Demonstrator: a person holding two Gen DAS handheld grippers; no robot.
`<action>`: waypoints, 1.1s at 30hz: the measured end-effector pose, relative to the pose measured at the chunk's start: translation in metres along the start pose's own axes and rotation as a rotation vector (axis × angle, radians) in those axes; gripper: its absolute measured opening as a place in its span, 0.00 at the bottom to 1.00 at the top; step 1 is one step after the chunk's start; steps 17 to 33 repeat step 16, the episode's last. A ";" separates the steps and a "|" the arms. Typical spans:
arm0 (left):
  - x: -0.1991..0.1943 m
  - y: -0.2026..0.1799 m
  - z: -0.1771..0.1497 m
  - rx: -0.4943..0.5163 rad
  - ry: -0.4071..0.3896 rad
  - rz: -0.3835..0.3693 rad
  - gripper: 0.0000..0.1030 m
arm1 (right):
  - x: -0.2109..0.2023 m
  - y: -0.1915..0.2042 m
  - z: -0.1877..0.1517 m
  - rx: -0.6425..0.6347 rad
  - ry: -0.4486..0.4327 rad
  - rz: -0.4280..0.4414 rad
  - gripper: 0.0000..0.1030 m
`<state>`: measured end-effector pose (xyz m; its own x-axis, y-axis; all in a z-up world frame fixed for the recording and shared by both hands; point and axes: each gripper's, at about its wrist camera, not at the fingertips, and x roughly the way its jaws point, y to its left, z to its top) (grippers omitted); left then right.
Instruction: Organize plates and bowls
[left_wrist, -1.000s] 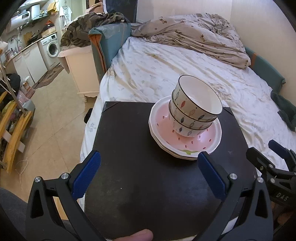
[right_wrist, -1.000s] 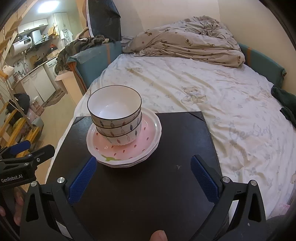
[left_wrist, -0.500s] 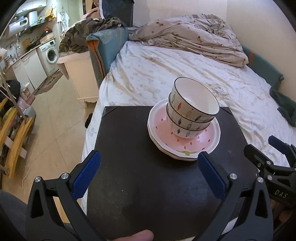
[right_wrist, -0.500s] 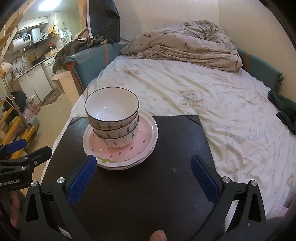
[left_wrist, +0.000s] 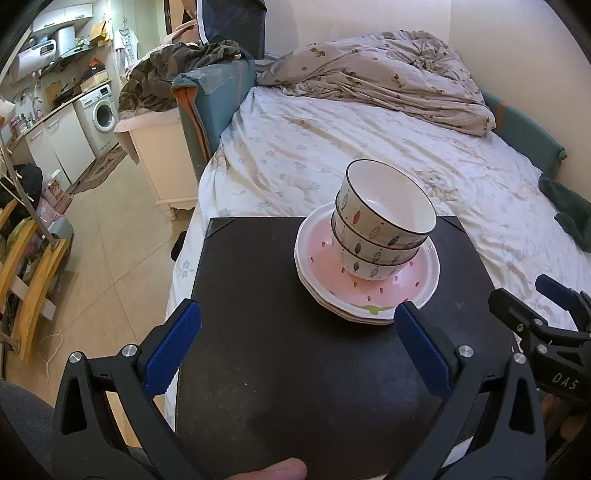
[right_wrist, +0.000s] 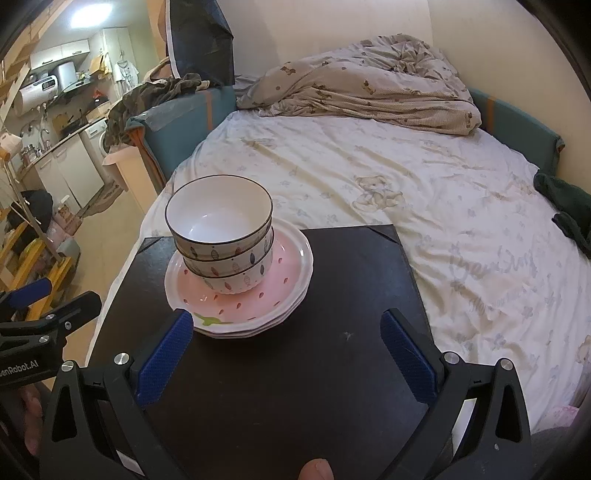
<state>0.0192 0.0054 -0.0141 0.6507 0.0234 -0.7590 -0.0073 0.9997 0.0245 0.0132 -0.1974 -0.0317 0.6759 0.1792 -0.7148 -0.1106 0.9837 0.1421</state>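
Three nested patterned bowls (left_wrist: 384, 225) sit stacked on a pile of pink plates (left_wrist: 369, 291), toward the far side of the black table (left_wrist: 277, 369), which stands against a bed (left_wrist: 369, 155). Left gripper (left_wrist: 295, 347) hangs over the near table edge, fingers (left_wrist: 173, 350) spread wide, holding nothing. Right gripper (right_wrist: 284, 354) likewise: fingers (right_wrist: 406, 358) wide apart, empty, its left finger just in front of the plates' rim.

Small home, studio-type flat: wide bed w/ pale printed sheet (left_wrist: 332, 147) & crumpled beige quilt (left_wrist: 380, 85) fills the room; kitchen strip at far left w/ white front-loading washing machine (left_wrist: 100, 112), white cabinets (right_wrist: 59, 55), clothes heaped on teal headboard (left_wrist: 210, 92).
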 end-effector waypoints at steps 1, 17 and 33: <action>0.000 0.000 0.000 -0.001 0.001 -0.001 1.00 | 0.000 -0.001 0.000 0.005 0.002 0.001 1.00; 0.004 0.003 0.000 -0.020 0.014 -0.010 1.00 | 0.000 -0.007 0.002 0.045 0.003 0.004 1.00; 0.004 0.003 0.000 -0.020 0.014 -0.010 1.00 | 0.000 -0.007 0.002 0.045 0.003 0.004 1.00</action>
